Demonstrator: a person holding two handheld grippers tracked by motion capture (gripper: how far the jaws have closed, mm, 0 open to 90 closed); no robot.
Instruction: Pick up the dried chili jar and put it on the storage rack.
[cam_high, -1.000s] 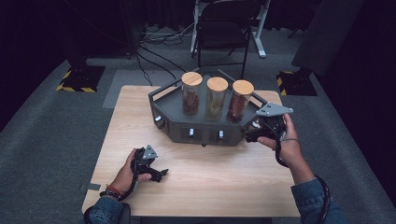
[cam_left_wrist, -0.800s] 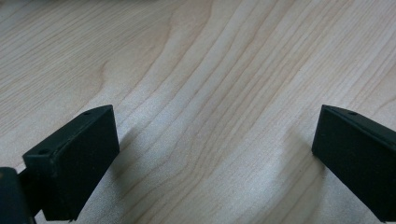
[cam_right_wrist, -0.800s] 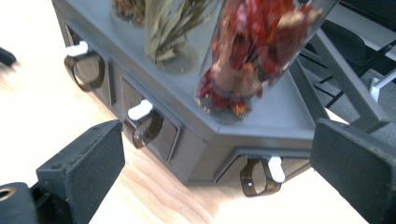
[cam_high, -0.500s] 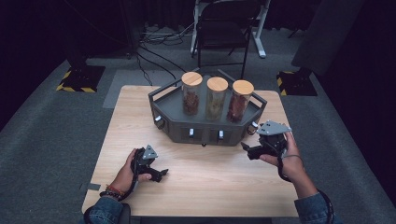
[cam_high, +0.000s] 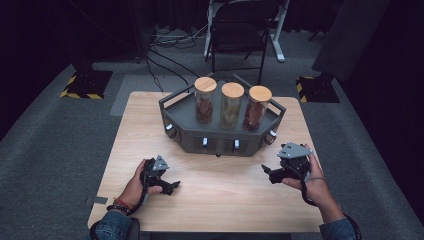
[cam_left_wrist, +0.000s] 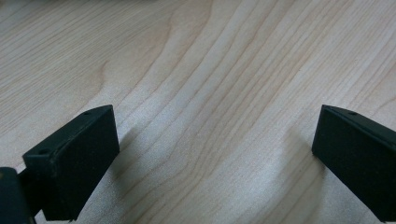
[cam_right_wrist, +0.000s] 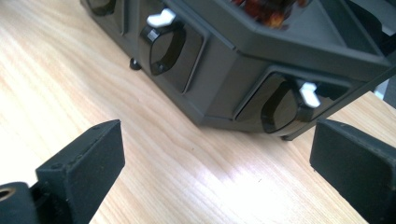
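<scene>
Resting both hands low suits this pause: right gripper and left gripper show jaws wide, empty. Approach the dispenser rack knob squarely from the worktop.

Three cork-lidded jars stand in one dark tray on one wooden table.

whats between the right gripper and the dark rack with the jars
Nothing: in the right gripper view, bare wooden table runs from the open right gripper to the rack; the high view agrees.
</scene>
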